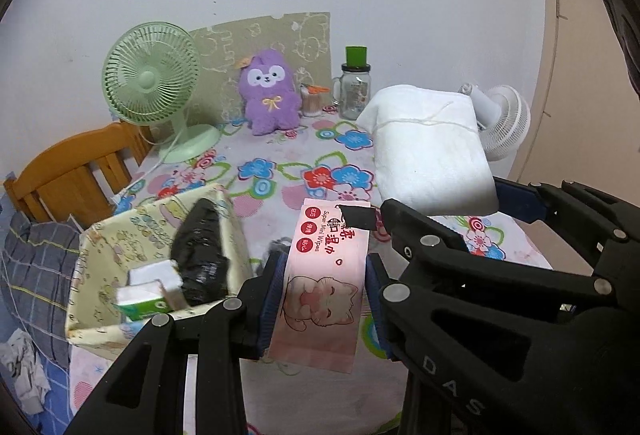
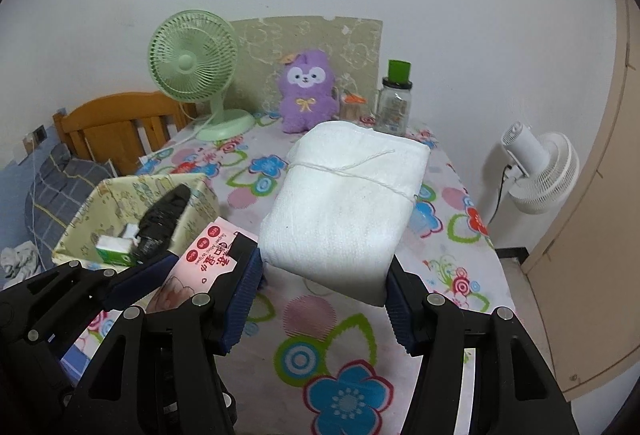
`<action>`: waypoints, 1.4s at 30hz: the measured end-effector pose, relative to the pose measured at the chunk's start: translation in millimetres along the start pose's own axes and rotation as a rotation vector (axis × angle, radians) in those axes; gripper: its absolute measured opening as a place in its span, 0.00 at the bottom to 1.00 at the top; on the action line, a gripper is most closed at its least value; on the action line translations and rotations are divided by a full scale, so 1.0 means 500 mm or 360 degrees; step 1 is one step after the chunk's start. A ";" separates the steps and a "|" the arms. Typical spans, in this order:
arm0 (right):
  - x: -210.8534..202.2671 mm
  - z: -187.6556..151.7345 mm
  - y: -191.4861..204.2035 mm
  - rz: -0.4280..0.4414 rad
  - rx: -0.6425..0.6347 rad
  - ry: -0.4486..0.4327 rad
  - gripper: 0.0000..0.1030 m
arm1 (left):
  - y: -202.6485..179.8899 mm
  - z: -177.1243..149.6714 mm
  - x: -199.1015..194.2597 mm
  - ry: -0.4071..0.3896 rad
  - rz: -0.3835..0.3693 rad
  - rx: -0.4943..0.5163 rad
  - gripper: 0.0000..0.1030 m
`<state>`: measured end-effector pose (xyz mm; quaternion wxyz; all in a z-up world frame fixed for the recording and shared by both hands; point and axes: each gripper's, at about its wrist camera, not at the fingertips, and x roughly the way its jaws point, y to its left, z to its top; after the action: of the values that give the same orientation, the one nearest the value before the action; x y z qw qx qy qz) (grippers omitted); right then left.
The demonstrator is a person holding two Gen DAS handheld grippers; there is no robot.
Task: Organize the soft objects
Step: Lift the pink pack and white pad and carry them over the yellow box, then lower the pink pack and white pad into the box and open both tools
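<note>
1. A pink wipes pack [image 1: 320, 283] is seen clamped across its width in the left claw [image 1: 320, 309], jaws narrowly set and pressing both long sides, the pack held clear above the desk [image 1: 280, 171].
2. A folded white towel [image 2: 340, 203], tied round with thin string, is gripped at its near end by the right claw [image 2: 324, 299], jaws about half open around the bundle; it too is held off the flowered cloth.
3. The pack is judged light, squashy and slick in its film wrap, so a hold across the middle is favoured over the sealed ends.
4. The towel is judged soft, bulky and light; its far end is likely to droop unless the bundle is gripped deeper, near the string.
5. A yellow fabric bin [image 1: 104, 259] stands at the desk's left edge, already loaded with a black wrapped bundle [image 1: 202, 255] and a green-and-white carton [image 1: 150, 295].
</note>
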<state>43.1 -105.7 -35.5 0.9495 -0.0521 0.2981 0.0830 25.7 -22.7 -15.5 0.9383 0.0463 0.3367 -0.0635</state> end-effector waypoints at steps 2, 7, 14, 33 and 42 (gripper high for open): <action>-0.002 0.011 0.015 0.0016 -0.0009 -0.0007 0.59 | 0.012 0.004 -0.007 -0.0009 0.0009 -0.0001 0.40; 0.001 0.034 0.047 0.0060 -0.0021 -0.0013 0.59 | 0.048 0.012 -0.019 -0.0015 0.0021 -0.0009 0.40; 0.009 0.058 0.101 0.0089 -0.0072 -0.0015 0.59 | 0.104 0.014 -0.022 -0.0022 0.0048 -0.0044 0.40; 0.097 0.088 0.247 0.0318 -0.0193 0.0056 0.60 | 0.265 -0.009 0.035 0.0095 0.0233 -0.0166 0.40; 0.148 0.084 0.304 0.0372 -0.0278 0.0123 0.60 | 0.329 -0.035 0.079 0.0239 0.0286 -0.0254 0.41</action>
<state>97.6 58.9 -51.4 0.9131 -0.1027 0.3299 0.2164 69.8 138.7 -46.8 0.9131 0.0060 0.4045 0.0514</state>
